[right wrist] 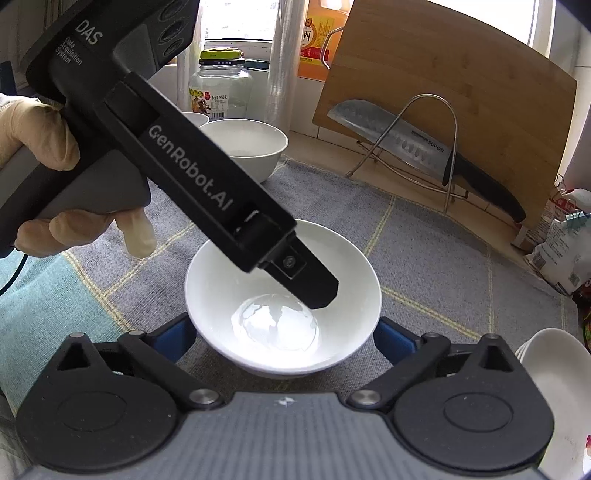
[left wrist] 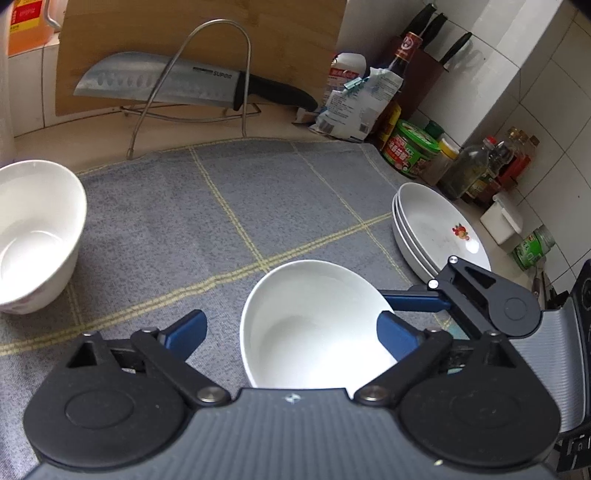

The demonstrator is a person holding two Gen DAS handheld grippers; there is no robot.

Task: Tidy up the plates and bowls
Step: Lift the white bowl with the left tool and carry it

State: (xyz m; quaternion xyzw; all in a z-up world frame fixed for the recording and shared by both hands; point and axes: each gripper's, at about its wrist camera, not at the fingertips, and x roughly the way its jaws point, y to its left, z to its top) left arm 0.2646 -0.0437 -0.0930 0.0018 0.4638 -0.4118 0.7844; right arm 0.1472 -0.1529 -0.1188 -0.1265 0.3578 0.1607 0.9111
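Observation:
A white bowl (left wrist: 314, 325) sits on the grey checked cloth (left wrist: 207, 229), between the open fingers of my left gripper (left wrist: 291, 332). The right fingertip (left wrist: 397, 332) is inside the bowl's rim. In the right wrist view the same bowl (right wrist: 284, 291) lies between the open fingers of my right gripper (right wrist: 284, 339), and the left gripper's body (right wrist: 207, 184) reaches over it, one finger (right wrist: 314, 284) dipping inside. A larger white bowl (left wrist: 33, 236) stands at the left; it also shows in the right wrist view (right wrist: 247, 147). A stack of white plates (left wrist: 436, 229) lies at the right.
A knife (left wrist: 177, 81) rests on a wire rack (left wrist: 207, 74) against a wooden cutting board (left wrist: 192, 33) at the back. Bottles, jars and packets (left wrist: 417, 147) crowd the back right corner. A glass jar (right wrist: 219, 88) stands by the window.

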